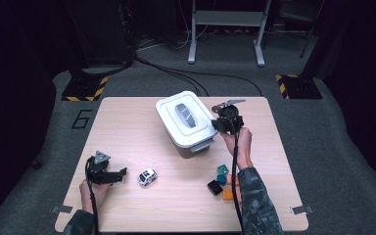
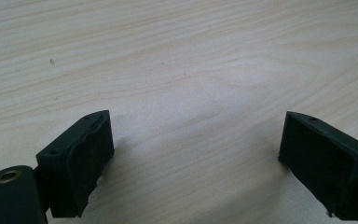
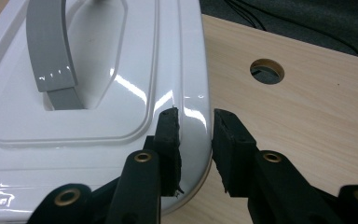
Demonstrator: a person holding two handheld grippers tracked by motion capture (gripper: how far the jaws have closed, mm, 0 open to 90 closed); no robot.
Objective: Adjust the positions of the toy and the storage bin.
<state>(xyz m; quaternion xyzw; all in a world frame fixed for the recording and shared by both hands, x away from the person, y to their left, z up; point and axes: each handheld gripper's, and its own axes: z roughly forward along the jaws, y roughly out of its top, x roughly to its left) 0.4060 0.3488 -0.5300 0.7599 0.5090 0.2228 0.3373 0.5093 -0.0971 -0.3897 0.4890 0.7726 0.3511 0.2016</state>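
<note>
A white storage box with a white lid (image 1: 186, 117) and a grey handle (image 3: 49, 46) stands at the back middle of the wooden table (image 1: 127, 127). My right gripper (image 1: 220, 122) is at the box's right side. In the right gripper view its jaws (image 3: 196, 121) pinch the lid's (image 3: 98, 93) rounded rim, one pad on top and one outside the edge. My left gripper (image 1: 122, 172) rests low at the front left with its jaws (image 2: 196, 135) wide apart over bare wood, nothing between them. A small white toy car (image 1: 147, 177) sits just right of it.
Several small blocks lie at the front right near the person's right forearm: a teal one (image 1: 222, 170), a black one (image 1: 214, 187) and an orange one (image 1: 228, 194). A round hole (image 3: 266, 71) is cut in the tabletop beyond the box. Dark floor and cables surround the table.
</note>
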